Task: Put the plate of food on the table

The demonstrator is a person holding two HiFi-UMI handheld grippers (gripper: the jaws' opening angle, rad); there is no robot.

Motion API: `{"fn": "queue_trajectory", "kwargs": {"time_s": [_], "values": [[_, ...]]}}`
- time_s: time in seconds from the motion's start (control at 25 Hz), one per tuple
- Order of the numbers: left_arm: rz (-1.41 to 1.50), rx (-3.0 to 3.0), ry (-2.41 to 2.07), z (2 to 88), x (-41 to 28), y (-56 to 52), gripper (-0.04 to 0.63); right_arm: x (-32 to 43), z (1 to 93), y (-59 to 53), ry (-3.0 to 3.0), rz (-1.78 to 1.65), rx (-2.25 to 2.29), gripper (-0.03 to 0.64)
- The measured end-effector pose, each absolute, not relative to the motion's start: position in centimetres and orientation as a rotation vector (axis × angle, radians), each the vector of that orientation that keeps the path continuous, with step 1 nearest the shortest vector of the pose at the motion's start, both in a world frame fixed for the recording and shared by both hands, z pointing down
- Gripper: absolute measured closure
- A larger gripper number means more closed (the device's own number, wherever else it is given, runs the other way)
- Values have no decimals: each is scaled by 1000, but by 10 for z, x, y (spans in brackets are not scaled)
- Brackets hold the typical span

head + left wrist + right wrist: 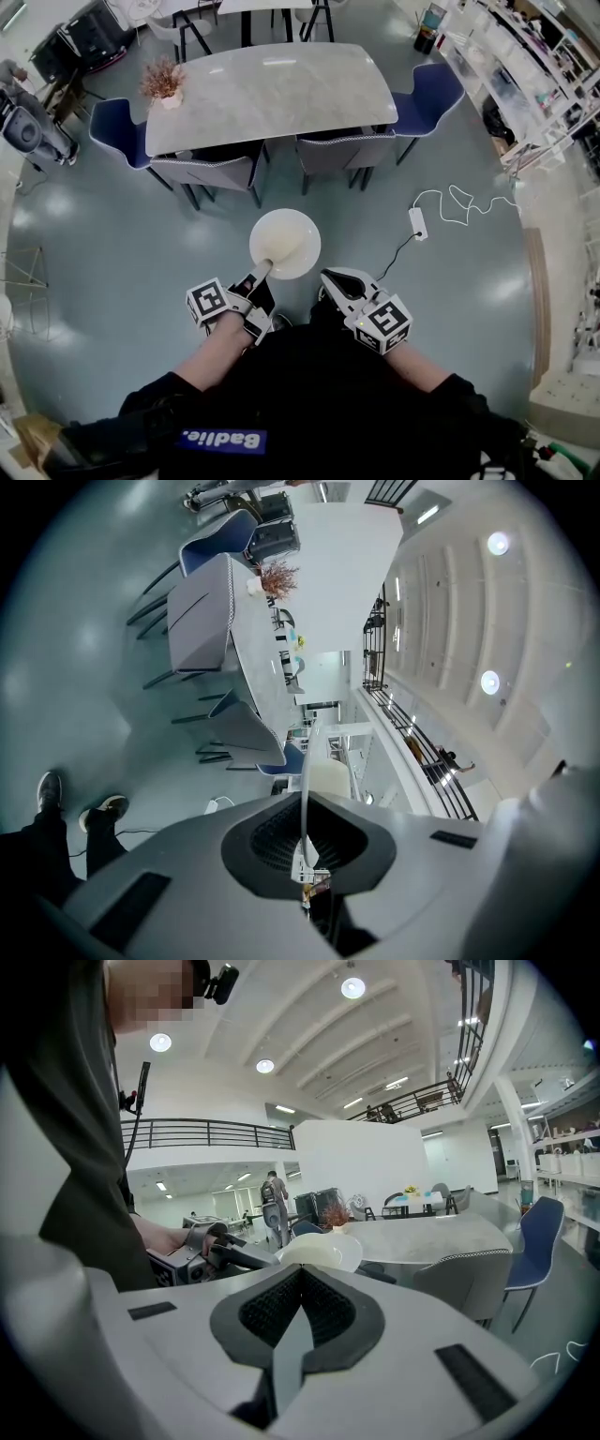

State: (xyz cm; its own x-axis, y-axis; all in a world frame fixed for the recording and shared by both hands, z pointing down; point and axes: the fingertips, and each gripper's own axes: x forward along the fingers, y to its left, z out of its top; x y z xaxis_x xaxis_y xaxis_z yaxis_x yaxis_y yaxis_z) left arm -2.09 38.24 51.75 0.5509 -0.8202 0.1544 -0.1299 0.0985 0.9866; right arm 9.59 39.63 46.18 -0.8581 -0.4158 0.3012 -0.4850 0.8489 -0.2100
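you are carrying the plate [284, 244], its rim clamped in your left gripper [262, 273], right gripper [328, 281] closed empty, well short of the worktop [272, 94]; next, reaching over the chairs [225, 172] and lowering it level.

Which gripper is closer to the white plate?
Left. The left gripper clamps the plate at its rim; the right gripper hangs beside it, not touching.

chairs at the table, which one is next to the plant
The blue chair at the left end of the table, beside the plant. The other blue chair is at the right end; the grey chairs line the near side.
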Motion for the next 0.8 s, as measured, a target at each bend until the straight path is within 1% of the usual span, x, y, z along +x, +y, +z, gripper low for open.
{"fn": "queue_trajectory", "kwargs": {"time_s": [0.24, 0.8], "values": [[-620, 1407, -914, 518, -22, 351, 583, 95, 465, 365, -2794, 396, 660, 606], [-697, 1366, -982, 510, -22, 254, 583, 98, 464, 253, -2836, 406, 581, 606]]}}
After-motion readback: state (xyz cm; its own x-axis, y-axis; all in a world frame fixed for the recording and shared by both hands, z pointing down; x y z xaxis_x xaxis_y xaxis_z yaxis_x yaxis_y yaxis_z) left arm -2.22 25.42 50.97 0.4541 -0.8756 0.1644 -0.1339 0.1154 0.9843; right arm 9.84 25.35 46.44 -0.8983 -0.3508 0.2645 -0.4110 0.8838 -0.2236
